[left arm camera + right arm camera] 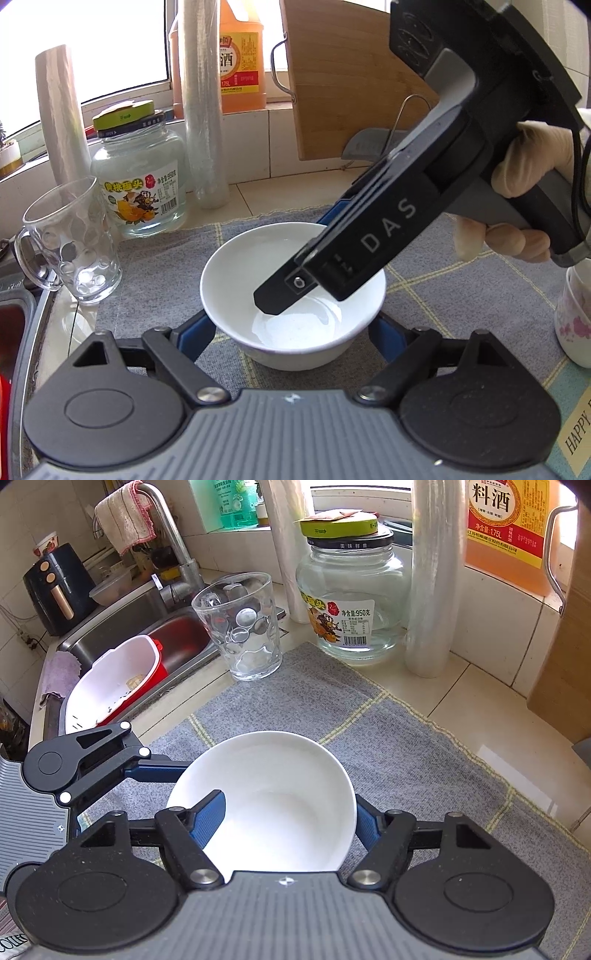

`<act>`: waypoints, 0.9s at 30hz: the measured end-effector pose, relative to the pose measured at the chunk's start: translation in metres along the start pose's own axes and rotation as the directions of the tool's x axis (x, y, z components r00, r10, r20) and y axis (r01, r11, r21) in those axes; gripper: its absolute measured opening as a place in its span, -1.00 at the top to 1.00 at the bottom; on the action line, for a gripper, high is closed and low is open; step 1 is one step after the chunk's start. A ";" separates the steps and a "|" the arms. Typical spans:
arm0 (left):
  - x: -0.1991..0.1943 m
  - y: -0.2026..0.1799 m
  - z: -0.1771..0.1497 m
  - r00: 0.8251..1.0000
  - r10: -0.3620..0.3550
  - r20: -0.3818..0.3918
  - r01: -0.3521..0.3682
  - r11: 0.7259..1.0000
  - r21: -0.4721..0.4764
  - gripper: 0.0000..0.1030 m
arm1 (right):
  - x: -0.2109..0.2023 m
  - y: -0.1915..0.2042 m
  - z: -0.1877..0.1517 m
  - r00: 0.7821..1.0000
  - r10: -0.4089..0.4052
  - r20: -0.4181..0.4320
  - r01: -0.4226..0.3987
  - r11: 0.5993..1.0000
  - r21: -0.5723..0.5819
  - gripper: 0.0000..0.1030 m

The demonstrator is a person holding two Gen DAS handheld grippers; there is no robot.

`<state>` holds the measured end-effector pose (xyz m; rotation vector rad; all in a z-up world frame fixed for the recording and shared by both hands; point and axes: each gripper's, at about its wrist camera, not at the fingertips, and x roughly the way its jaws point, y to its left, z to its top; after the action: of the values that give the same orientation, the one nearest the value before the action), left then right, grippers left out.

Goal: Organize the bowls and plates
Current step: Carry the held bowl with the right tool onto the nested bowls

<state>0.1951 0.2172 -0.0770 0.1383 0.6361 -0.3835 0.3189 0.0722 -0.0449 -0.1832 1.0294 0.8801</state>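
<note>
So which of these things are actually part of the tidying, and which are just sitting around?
Part of the job:
bowl
right gripper, one finger inside the bowl, one outside
left gripper, fingers either side of the bowl

Just lying about:
glass mug
jar
cooking wine bottle
cutting board
floral cup
grey mat
</note>
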 end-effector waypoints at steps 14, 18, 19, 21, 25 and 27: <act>-0.009 -0.011 0.001 1.000 0.014 0.010 -0.014 0.999 0.033 -0.73 | -0.011 0.002 -0.004 1.000 0.013 0.009 -0.013 1.000 0.017 -0.50; -0.018 -0.016 0.006 1.000 0.000 0.017 -0.001 0.998 0.055 -0.73 | -0.022 0.003 -0.009 1.000 0.018 0.010 -0.018 0.999 0.037 -0.50; -0.020 -0.018 0.006 1.000 -0.002 0.019 0.001 0.998 0.063 -0.73 | -0.025 0.003 -0.011 1.000 0.019 0.011 -0.020 0.999 0.039 -0.50; -0.026 -0.023 0.008 1.000 -0.010 0.021 0.008 0.997 0.077 -0.73 | -0.033 0.005 -0.014 1.000 0.020 0.014 -0.020 0.999 0.044 -0.50; -0.037 -0.032 0.013 0.999 -0.035 0.023 0.033 0.995 0.090 -0.73 | -0.051 0.010 -0.023 1.000 0.007 0.027 -0.008 0.999 0.046 -0.50; -0.041 -0.037 0.015 0.998 -0.048 0.026 0.046 0.994 0.098 -0.73 | -0.059 0.011 -0.028 0.999 0.001 0.033 -0.003 0.999 0.051 -0.50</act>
<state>0.1587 0.1920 -0.0404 0.2113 0.5936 -0.4615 0.2795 0.0327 -0.0092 -0.1242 1.0205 0.8547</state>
